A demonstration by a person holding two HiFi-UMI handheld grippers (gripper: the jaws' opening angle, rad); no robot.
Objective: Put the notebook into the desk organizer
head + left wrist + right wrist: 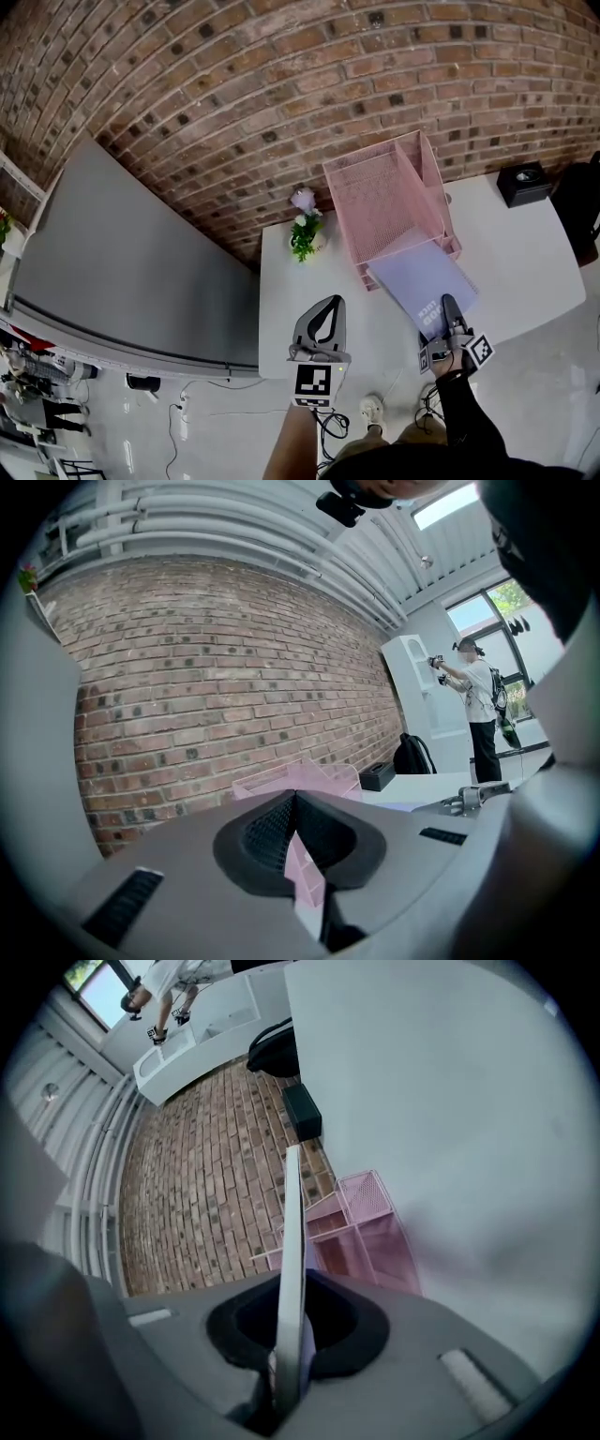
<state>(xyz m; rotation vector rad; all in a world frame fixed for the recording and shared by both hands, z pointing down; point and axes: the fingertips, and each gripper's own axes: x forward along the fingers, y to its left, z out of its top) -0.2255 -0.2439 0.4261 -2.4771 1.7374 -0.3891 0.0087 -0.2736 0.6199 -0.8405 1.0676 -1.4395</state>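
Two tongs are out over a white surface [525, 262], and only one has work to do. At the left, the left tongs [328, 305] hover clenched on nothing, tips meeting in the left gripper view [293, 799]; they seem kept back and clear so the other hand has room. Just beyond them a small potted plant [304, 228] stands by the brick wall. Right of it, the pink mesh organizer [384, 197] has its open front turned toward the person. The lilac notebook [424, 281] lies flat and level with that opening, its far edge already at the front lip, probably so it can slide straight in. The right tongs [450, 305] grasp its near edge, pinching the thin notebook [292, 1269] edge-on between the pads, which leaves the leading end free to enter
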